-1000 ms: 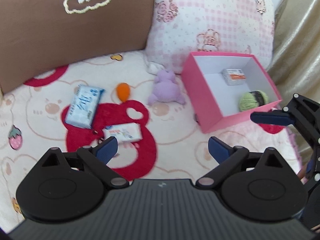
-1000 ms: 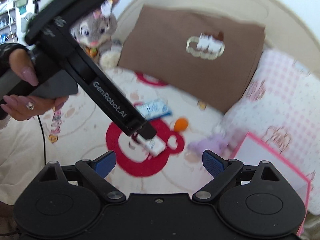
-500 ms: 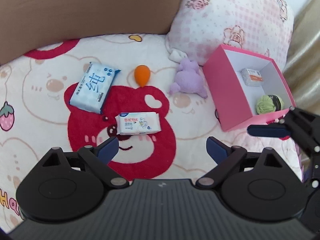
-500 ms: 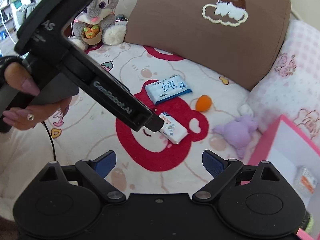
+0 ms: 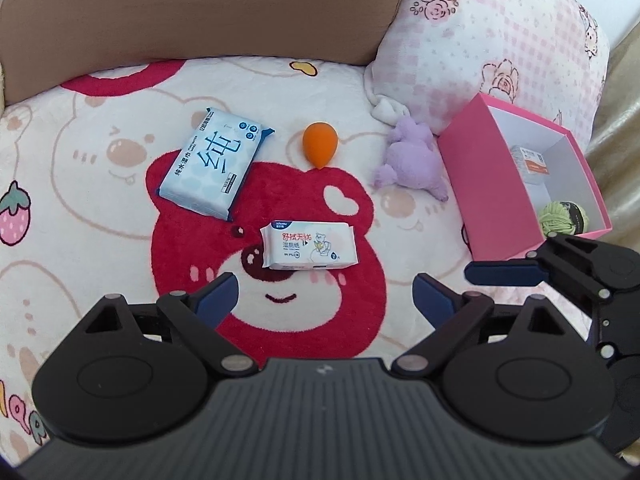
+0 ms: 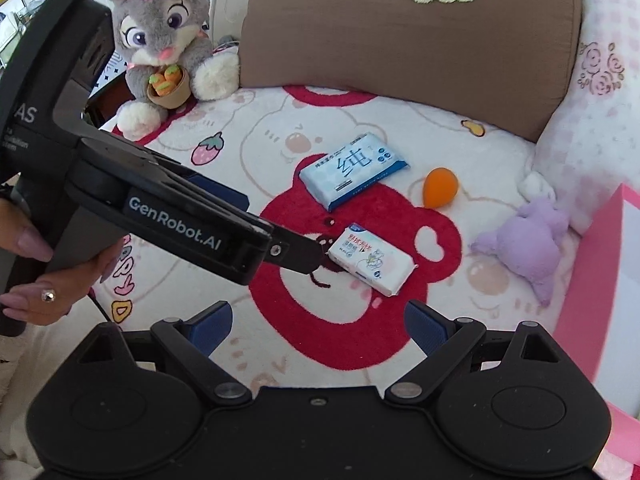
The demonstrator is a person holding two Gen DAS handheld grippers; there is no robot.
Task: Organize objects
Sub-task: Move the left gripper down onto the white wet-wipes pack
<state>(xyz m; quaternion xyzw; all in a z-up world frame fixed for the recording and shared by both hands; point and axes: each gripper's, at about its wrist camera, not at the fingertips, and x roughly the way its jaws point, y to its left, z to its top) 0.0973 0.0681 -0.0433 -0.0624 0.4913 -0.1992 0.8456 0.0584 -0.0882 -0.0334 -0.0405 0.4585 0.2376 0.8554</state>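
A small white wipes pack lies on the red bear print of the blanket, just ahead of my open left gripper, which holds nothing. Farther back lie a blue wipes pack, an orange egg-shaped sponge and a purple plush. The pink box on the right holds a small carton and a green yarn ball. My right gripper is open and empty above the blanket. In its view, the left gripper's fingers reach down beside the white pack.
A brown cushion and a pink checked pillow close off the back. A grey rabbit plush sits at the far left. A hand holds the left gripper's handle. Beige fabric hangs to the right of the box.
Both grippers have come down and closer to the blanket, still open. The left gripper's fingers now sit right beside the small white pack. No object has moved.
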